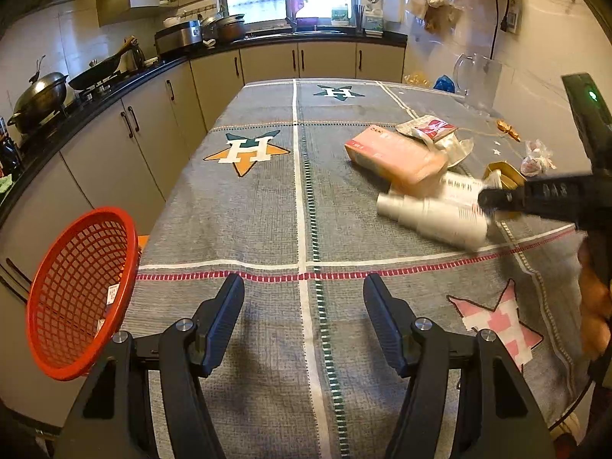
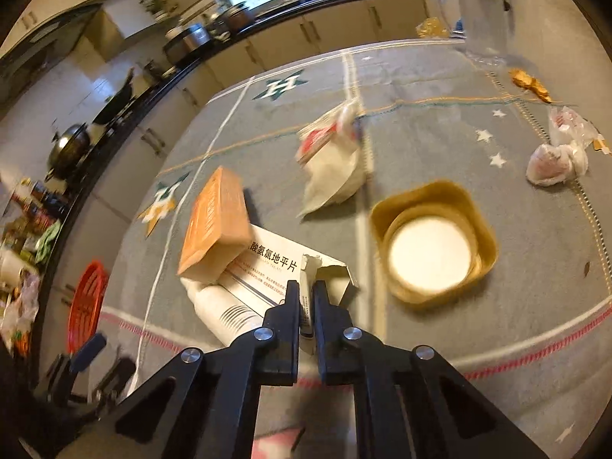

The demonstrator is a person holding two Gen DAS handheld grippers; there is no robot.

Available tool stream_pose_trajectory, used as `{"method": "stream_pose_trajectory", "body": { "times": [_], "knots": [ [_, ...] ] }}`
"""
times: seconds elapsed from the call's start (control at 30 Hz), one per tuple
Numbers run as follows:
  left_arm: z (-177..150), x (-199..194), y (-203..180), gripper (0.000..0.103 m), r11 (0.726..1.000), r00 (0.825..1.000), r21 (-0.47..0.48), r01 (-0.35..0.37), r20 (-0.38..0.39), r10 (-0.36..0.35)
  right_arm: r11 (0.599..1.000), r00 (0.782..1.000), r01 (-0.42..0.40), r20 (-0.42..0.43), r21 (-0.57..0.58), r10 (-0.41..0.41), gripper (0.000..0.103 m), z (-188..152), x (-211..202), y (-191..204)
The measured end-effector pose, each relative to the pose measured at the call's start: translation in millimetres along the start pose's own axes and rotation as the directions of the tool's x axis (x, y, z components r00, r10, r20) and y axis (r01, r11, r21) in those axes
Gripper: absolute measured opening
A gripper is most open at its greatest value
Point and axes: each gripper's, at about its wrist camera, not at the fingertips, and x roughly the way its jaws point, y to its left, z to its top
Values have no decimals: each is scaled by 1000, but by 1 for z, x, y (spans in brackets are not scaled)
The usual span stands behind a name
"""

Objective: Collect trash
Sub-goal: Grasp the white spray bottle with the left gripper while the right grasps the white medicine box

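Trash lies in a heap on the grey tablecloth (image 1: 267,210): an orange carton (image 2: 214,225), a white medicine box (image 2: 267,264) with printed characters, a stack of white paper cups (image 1: 432,218), a crumpled red-and-white wrapper (image 2: 332,160) and a gold tub (image 2: 432,241). My right gripper (image 2: 304,287) is shut on the torn end flap of the medicine box; in the left wrist view the right gripper (image 1: 487,197) reaches in from the right. My left gripper (image 1: 304,283) hangs open over bare cloth near the front edge, holding nothing. A red mesh basket (image 1: 80,290) sits tilted at the table's left edge.
Wadded plastic bags (image 2: 554,160) and a gold foil wrapper (image 2: 529,82) lie at the far right of the table. A clear jug (image 1: 476,76) stands at the back right. Kitchen counters with pots (image 1: 38,95) run along the left and the back.
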Motion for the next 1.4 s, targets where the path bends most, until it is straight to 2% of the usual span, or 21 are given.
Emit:
{"method": "stream_pose_trajectory", "body": {
  "times": [0.2,0.27,0.37,0.5,0.67,1.1,1.23,1.33,1.4],
  "knots": [
    [1,0,-1,64,999,999,-15,41,-18,-41,995,996,-84,-24,-58,83,7,-26,-12,17],
    [1,-1,-3,64,999,999,-14,46,-21,-46,995,998,-69,3,-75,69,7,-32,-20,15],
    [1,-1,-5,65,995,995,-39,89,-43,-91,997,997,-46,53,-69,49,7,-32,-33,8],
    [-3,2,-12,66,975,977,-125,181,-90,-193,997,995,-60,79,-50,64,7,-29,-44,0],
    [-7,10,-21,66,942,958,-259,212,-136,-252,995,992,-88,93,-37,91,7,-28,-50,-9],
    [17,16,-34,66,903,955,-383,196,-133,-263,990,977,-144,159,-2,142,7,-25,-74,-45],
    [24,22,-43,66,906,957,-389,169,-157,-245,985,972,-171,164,-2,169,7,-24,-77,-50],
    [27,29,-51,57,919,960,-370,136,-181,-216,982,969,-187,164,-2,185,7,-25,-78,-54],
    [28,33,-57,54,926,958,-355,129,-197,-209,981,968,-192,164,0,190,7,-25,-79,-57]
  ]
}}
